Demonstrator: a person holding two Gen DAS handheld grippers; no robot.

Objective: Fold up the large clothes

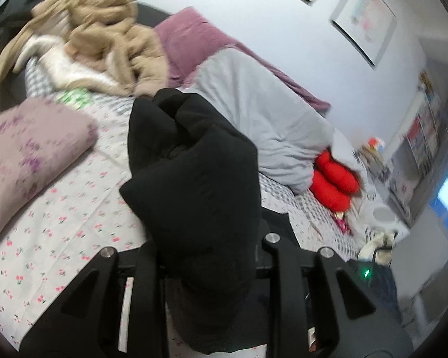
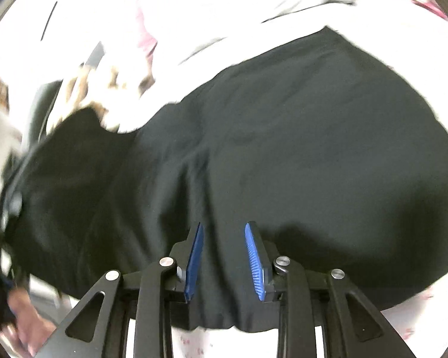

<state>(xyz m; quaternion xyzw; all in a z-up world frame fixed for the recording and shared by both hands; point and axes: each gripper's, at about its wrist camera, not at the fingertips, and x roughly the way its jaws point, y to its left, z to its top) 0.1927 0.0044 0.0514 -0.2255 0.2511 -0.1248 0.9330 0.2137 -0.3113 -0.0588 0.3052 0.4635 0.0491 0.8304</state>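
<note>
A large black garment (image 2: 283,149) lies spread on the bed in the right wrist view. My right gripper (image 2: 224,232) hovers over its near edge with its blue pads (image 2: 254,256) apart, nothing between them but the cloth below. In the left wrist view a bunched fold of the same black garment (image 1: 194,185) rises out of my left gripper (image 1: 206,256) and covers its fingers completely. The gripper holds the fabric lifted above the flowered bedsheet (image 1: 59,208).
On the bed lie a folded mauve flowered blanket (image 1: 30,149), a tan fleece heap (image 1: 104,44), a grey duvet (image 1: 259,113), a purple cover (image 1: 194,35) and a red plush item (image 1: 334,182). Shelves (image 1: 424,137) stand by the far wall.
</note>
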